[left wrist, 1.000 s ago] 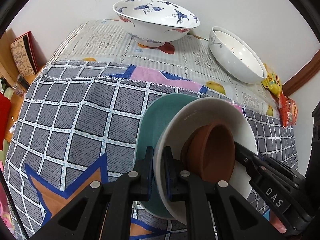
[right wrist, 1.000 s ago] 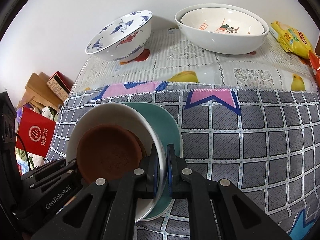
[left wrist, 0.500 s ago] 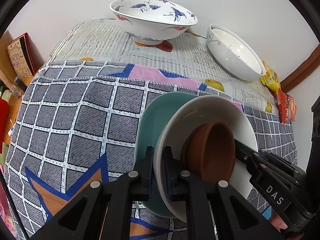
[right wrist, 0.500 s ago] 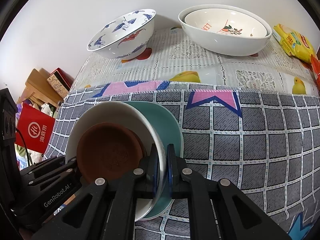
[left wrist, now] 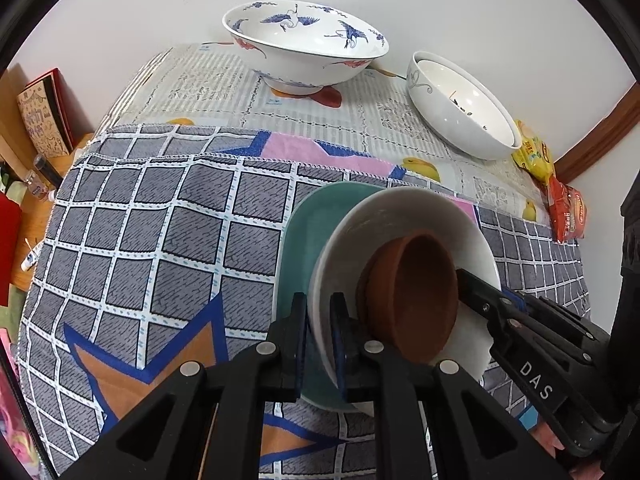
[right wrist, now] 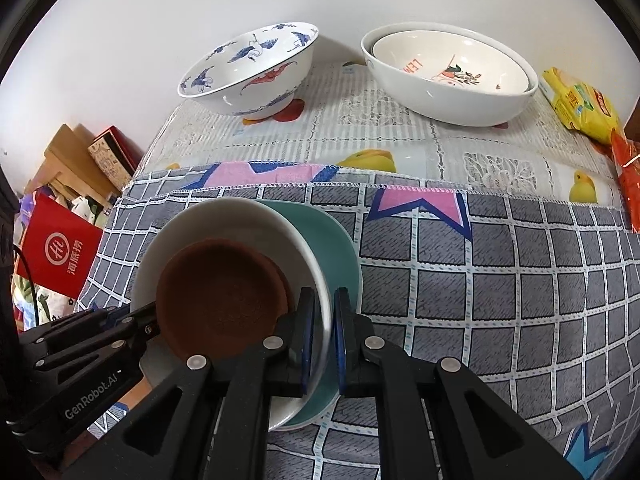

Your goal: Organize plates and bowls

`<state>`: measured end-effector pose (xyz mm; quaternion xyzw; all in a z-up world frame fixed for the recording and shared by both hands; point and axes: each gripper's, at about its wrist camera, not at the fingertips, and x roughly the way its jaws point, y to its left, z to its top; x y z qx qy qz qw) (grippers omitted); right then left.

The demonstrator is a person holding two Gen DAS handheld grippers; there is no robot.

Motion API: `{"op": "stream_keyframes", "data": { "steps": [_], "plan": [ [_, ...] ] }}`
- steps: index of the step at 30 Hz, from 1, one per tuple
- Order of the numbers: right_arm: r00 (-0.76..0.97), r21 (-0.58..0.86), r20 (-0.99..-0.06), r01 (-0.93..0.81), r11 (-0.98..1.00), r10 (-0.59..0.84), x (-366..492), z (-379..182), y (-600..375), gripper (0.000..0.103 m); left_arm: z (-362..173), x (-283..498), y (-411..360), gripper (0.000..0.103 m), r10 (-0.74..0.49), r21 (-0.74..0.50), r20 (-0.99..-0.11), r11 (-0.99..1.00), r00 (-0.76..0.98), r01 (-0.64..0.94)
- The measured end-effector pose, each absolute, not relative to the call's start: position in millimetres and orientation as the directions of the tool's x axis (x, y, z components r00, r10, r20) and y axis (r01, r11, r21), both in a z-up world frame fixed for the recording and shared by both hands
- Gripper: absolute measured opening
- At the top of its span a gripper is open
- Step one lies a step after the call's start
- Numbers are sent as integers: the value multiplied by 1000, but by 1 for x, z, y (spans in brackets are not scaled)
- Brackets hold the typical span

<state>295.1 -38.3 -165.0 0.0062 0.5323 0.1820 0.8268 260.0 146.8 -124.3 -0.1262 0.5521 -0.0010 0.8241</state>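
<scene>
A stack of a teal plate, a white plate and a small brown dish is held over the checked cloth. My left gripper is shut on the stack's left rim. My right gripper is shut on the stack's right rim, where the teal plate, white plate and brown dish also show. A crane-patterned bowl stands at the back left. Two nested white bowls stand at the back right.
The checked cloth covers the table's front; a lace cloth covers the back. Yellow and red snack packets lie at the right edge. A wall runs behind the bowls. A red bag and boxes sit off the table's left.
Both grippers and the held stack have drifted slightly toward the back bowls; the bowls appear a little larger and lower in the views. The grips have not changed.
</scene>
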Motion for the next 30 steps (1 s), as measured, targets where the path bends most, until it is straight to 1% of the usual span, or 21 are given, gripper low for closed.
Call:
{"op": "stream_keyframes", "data": {
  "steps": [10,15,16,18,21,22,24,28,29,30],
  "plan": [
    [383,217,-865,-297,930,324,272,-148,-51,10,-104,237,139,13,-123,-185,-905,976,407,-118],
    [395,215,-859,-301,929,327,250,-137,-62,15,-83,217,129,16,-130,-185,-890,979,437,-87],
    [405,211,-856,-294,932,321,244,-133,-67,15,-77,212,125,18,-124,-178,-885,981,448,-79],
    [421,223,-845,-284,932,331,231,-124,-78,16,-66,202,116,27,-123,-170,-875,984,468,-59],
    [450,224,-832,-266,938,326,212,-108,-96,17,-50,184,102,34,-136,-171,-854,985,503,-26],
    [467,215,-825,-260,941,318,205,-101,-103,19,-45,177,97,36,-139,-170,-846,985,514,-13],
    [493,185,-823,-240,953,283,188,-88,-117,32,-37,164,86,46,-139,-162,-833,987,535,3],
    [553,160,-797,-196,967,244,156,-65,-146,36,-21,135,65,49,-145,-152,-812,988,565,35],
    [569,152,-789,-184,971,232,148,-59,-153,38,-18,130,61,54,-149,-151,-808,988,570,44],
    [593,141,-776,-168,976,214,137,-53,-161,39,-14,122,55,57,-152,-148,-802,987,578,54]
  ]
}}
